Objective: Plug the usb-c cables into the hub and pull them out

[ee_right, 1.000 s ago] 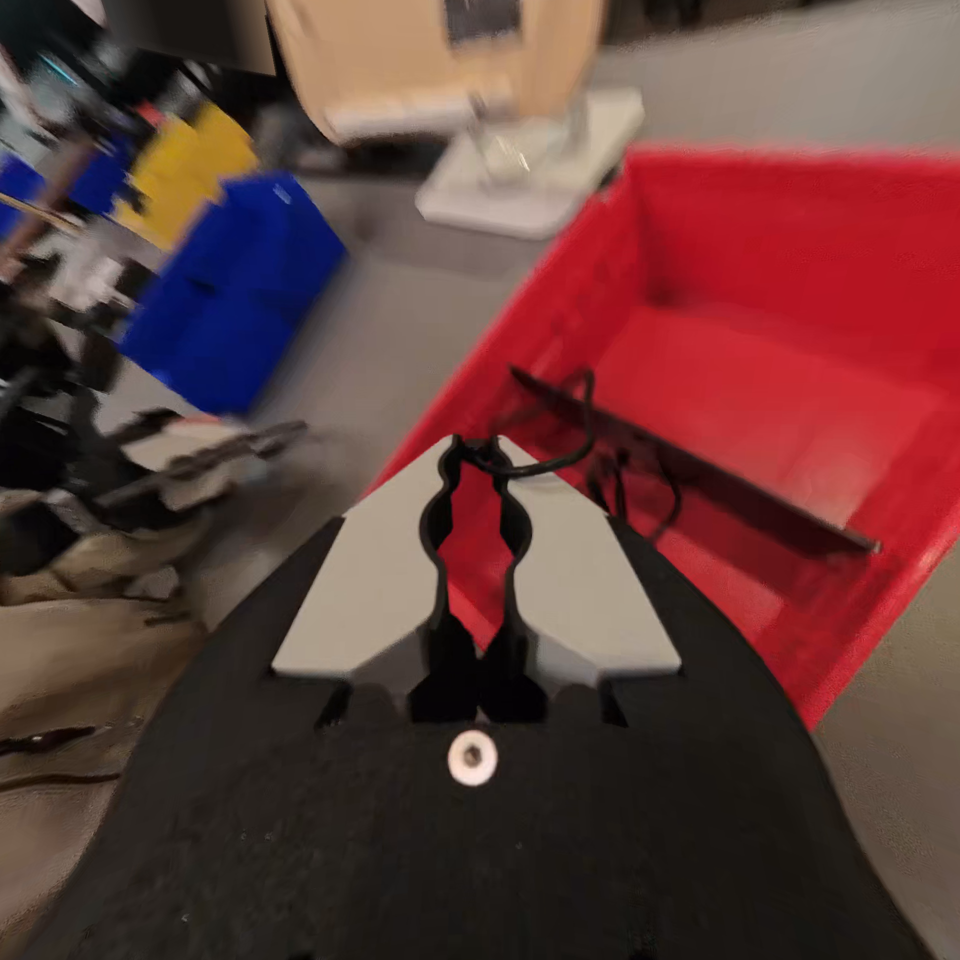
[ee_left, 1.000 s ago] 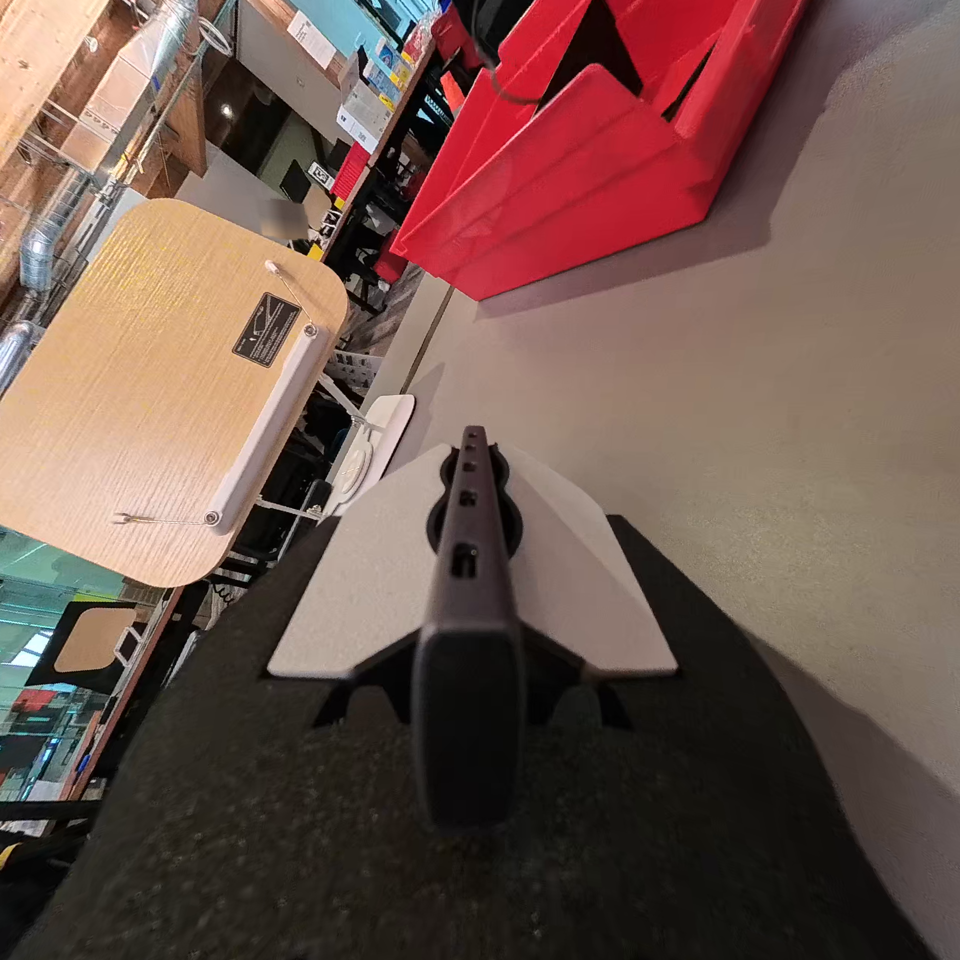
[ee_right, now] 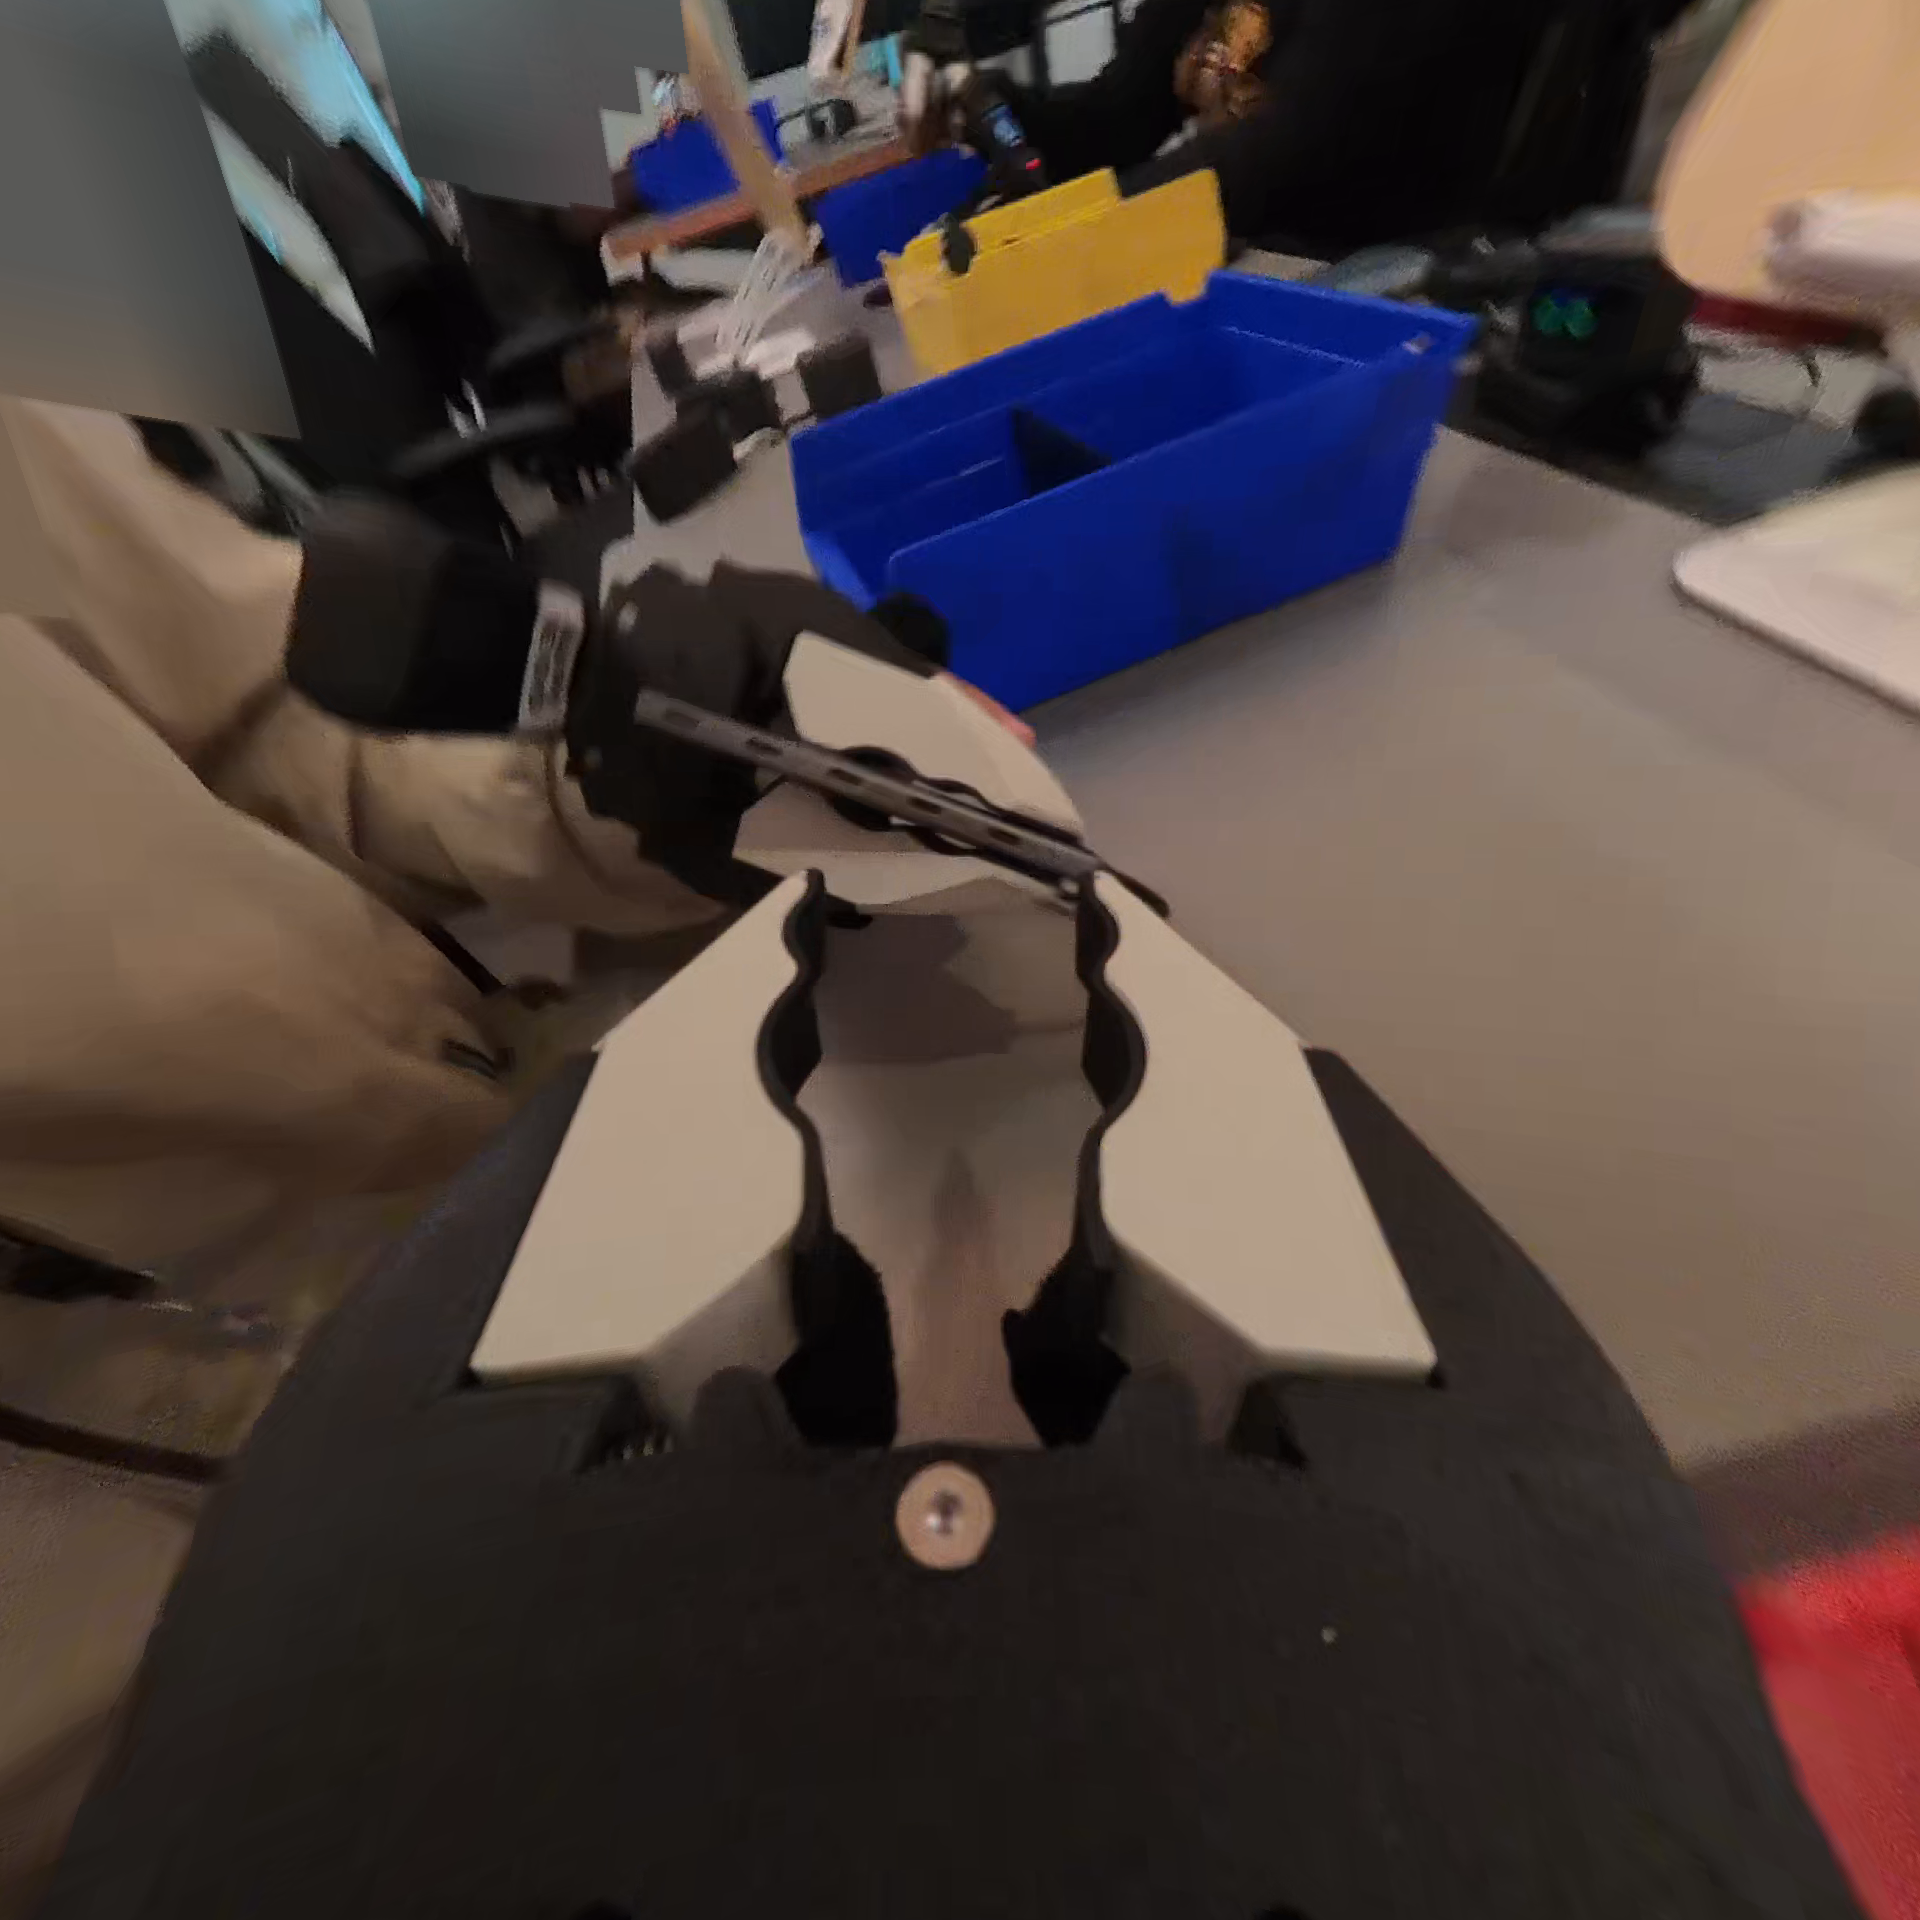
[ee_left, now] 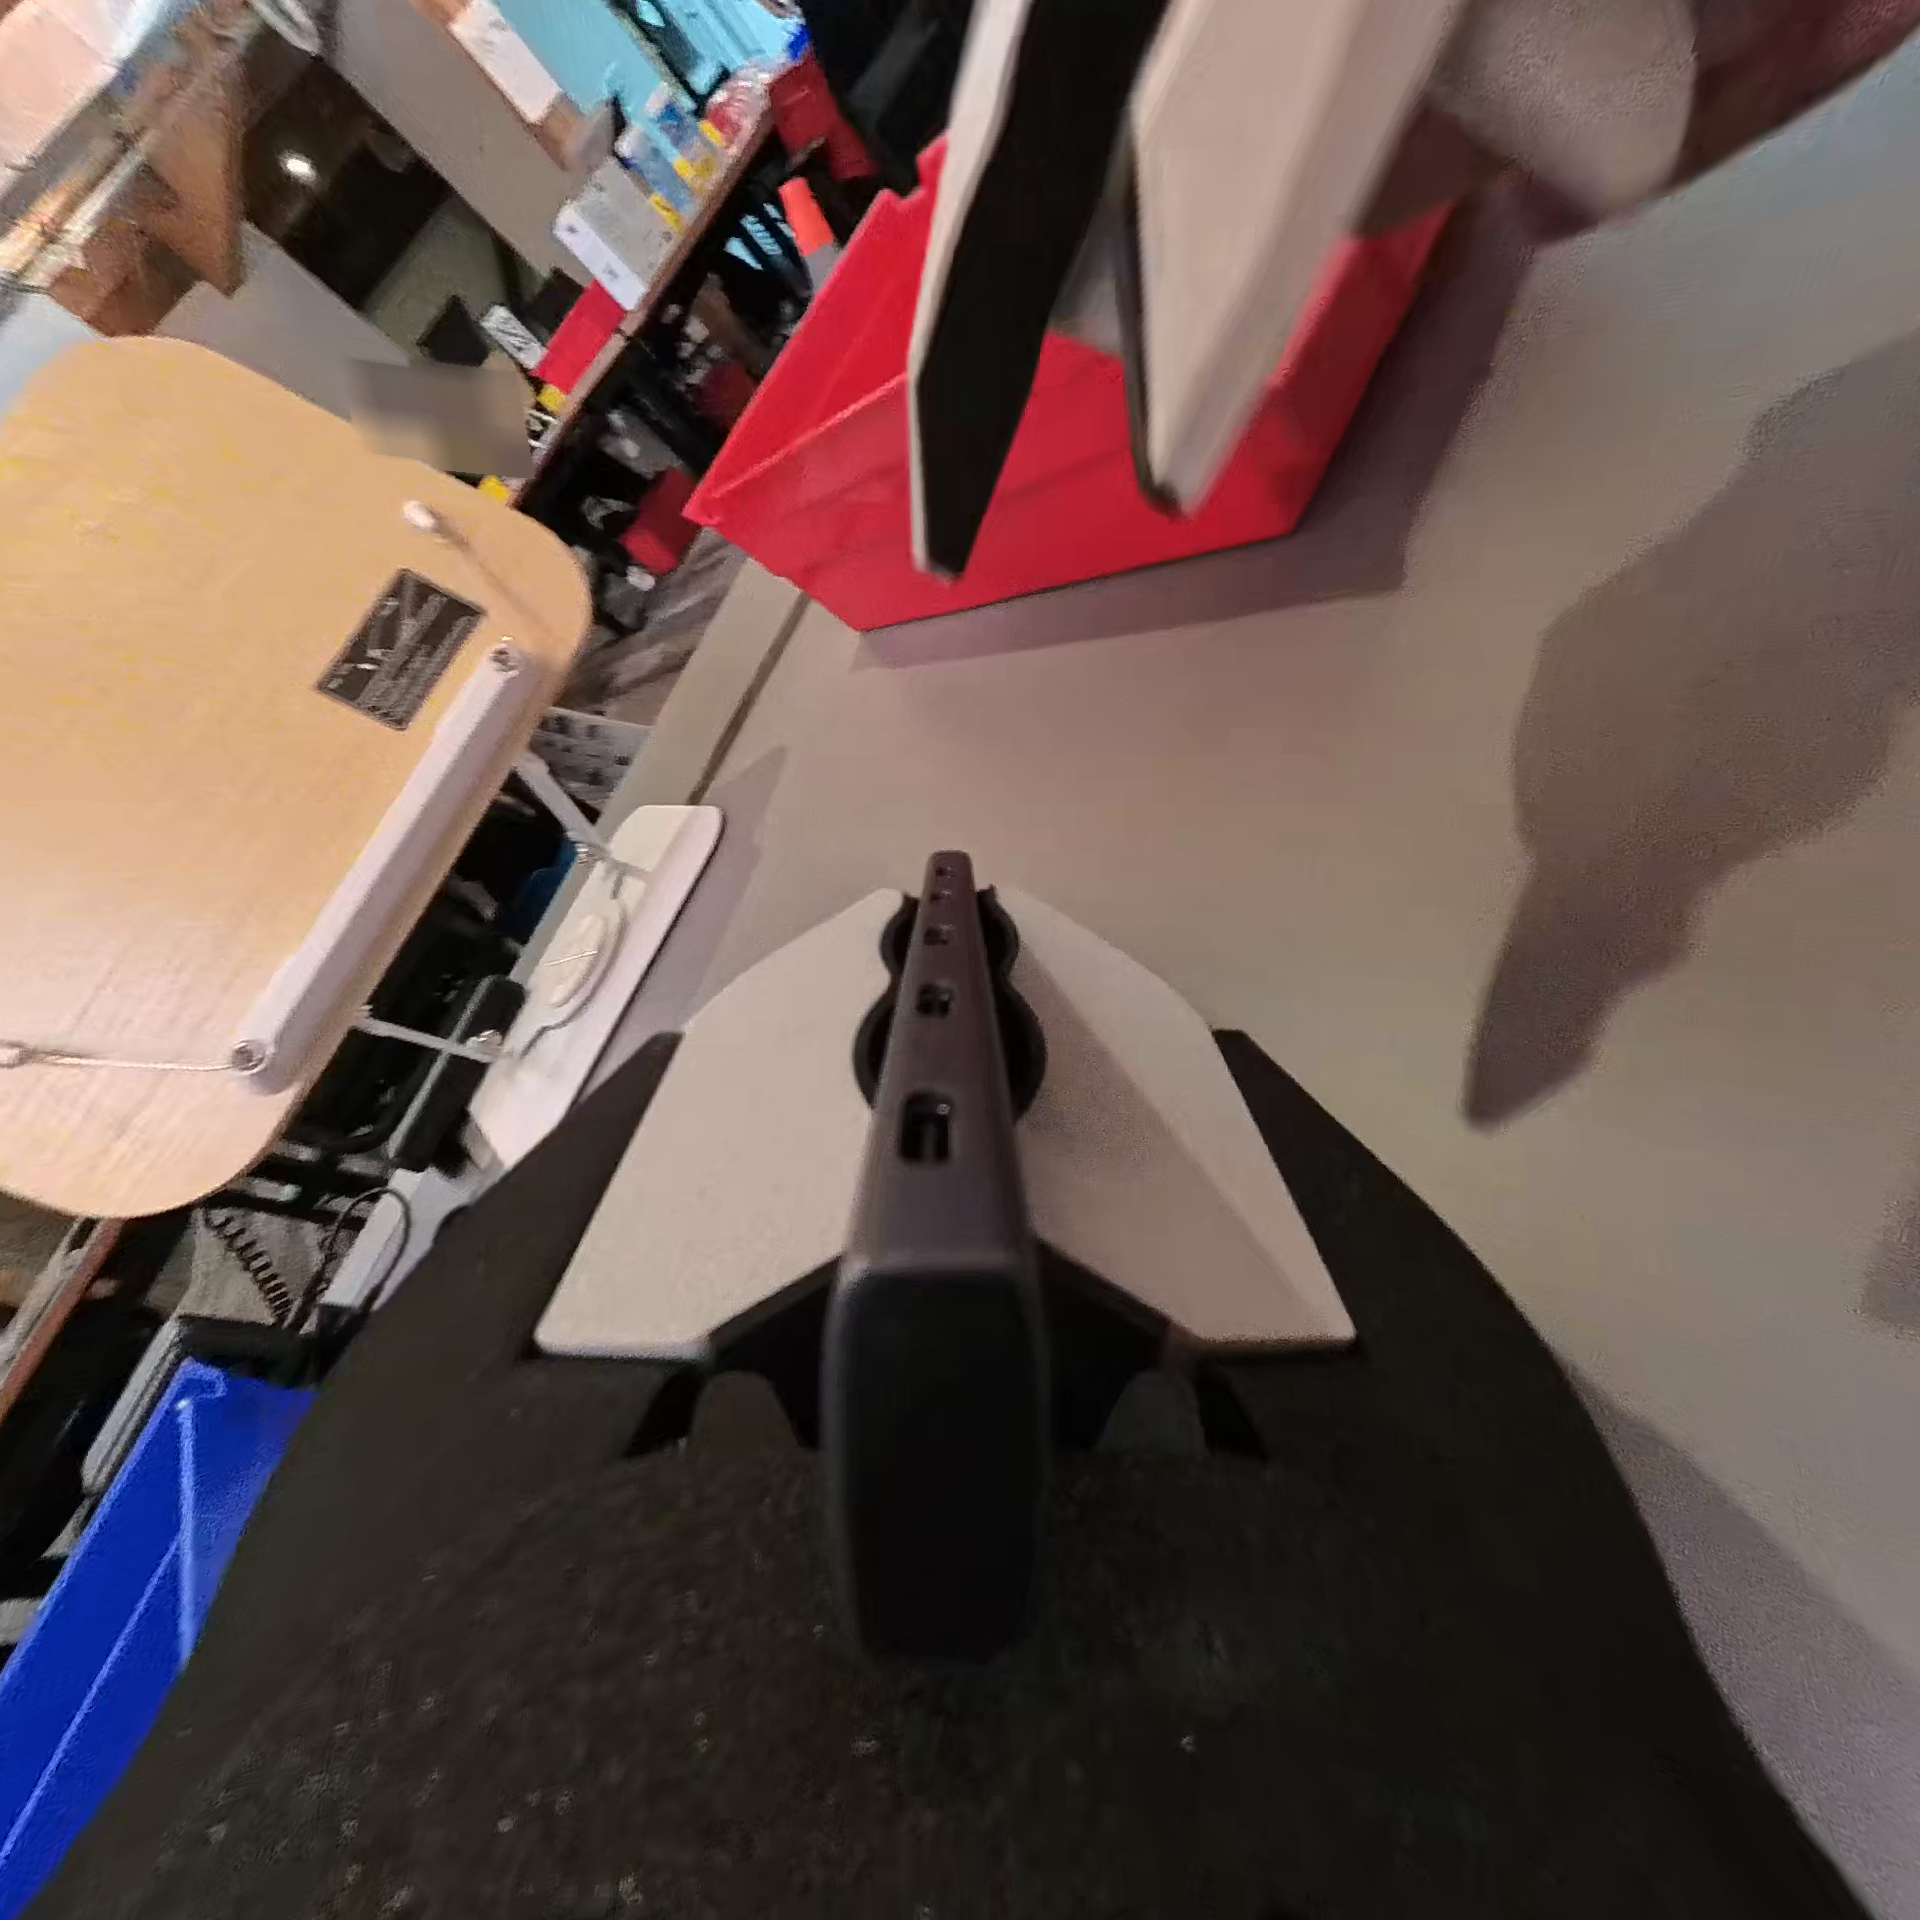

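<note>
My left gripper (ee_left: 951, 894) is shut on a dark grey hub (ee_left: 940, 1195), held edge-up along the fingers with a row of ports facing up. It hangs over the grey table (ee_left: 1299, 831). My right gripper (ee_right: 951, 914) is open and empty, with its tips just short of the hub's far end (ee_right: 904, 784) and the left gripper (ee_right: 1060, 842). In the left wrist view the right gripper (ee_left: 1055, 530) hangs, blurred, from the top edge, in front of the red bin (ee_left: 831, 488). No cable is in view.
A blue divided bin (ee_right: 1122, 499) and a yellow bin (ee_right: 1049, 270) stand beyond the left gripper. A tilted wooden board (ee_left: 208, 779) on a white stand base (ee_left: 623, 935) is at the table's left edge. A person's beige sleeve (ee_right: 156, 883) fills the left. Spacing between my two grippers at the tips: around 7 cm.
My right gripper has swung away from the red bin toward the hub and opened wider. The thin black cable at its tips earlier is gone from view. The left gripper still holds the hub.
</note>
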